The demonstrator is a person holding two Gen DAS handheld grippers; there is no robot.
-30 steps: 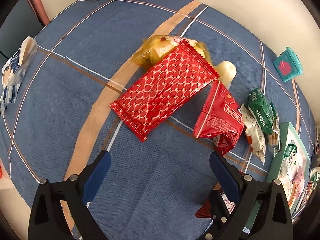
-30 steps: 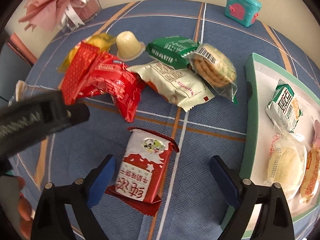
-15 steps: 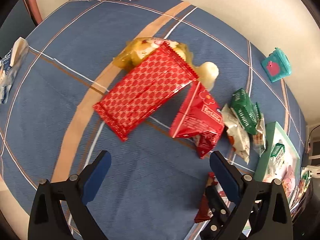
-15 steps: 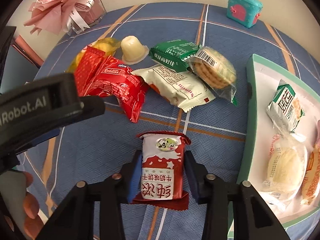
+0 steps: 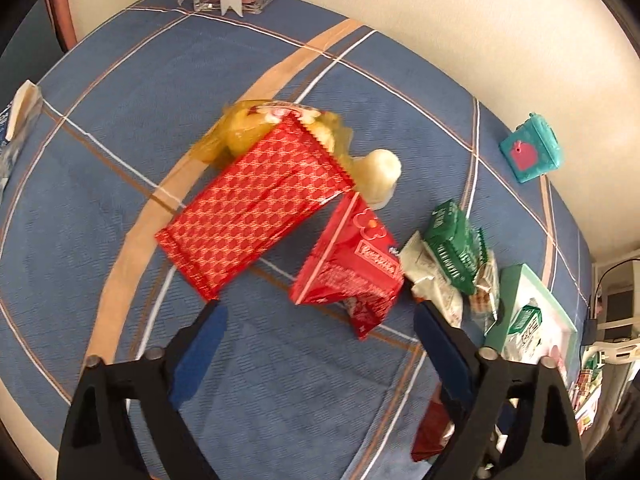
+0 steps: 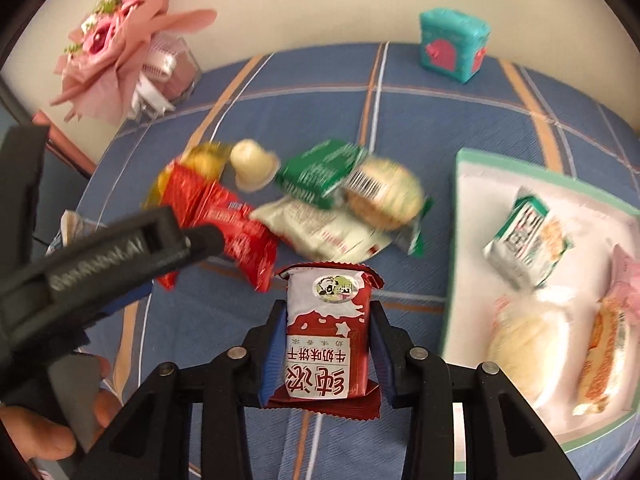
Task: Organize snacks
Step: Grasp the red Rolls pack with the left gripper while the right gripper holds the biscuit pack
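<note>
My right gripper (image 6: 327, 340) is shut on a red and white milk biscuit pack (image 6: 326, 340) and holds it above the blue cloth, left of the green-rimmed tray (image 6: 452, 264). My left gripper (image 5: 316, 320) is open and empty, just in front of a large red patterned packet (image 5: 256, 208) and a small red snack bag (image 5: 352, 272). A yellow bag (image 5: 244, 132), a jelly cup (image 5: 382, 170), a green packet (image 5: 452, 248) and a white packet (image 5: 432, 284) lie in the same pile. The tray holds several wrapped snacks.
A teal toy box (image 6: 452, 46) stands at the back by the wall. A pink bouquet in a clear box (image 6: 128, 52) stands at the back left. A blue and white packet (image 5: 16, 128) lies at the far left table edge.
My right gripper closed on the milk biscuit pack and lifted it off the cloth. My left gripper drew back a little and stayed open.
</note>
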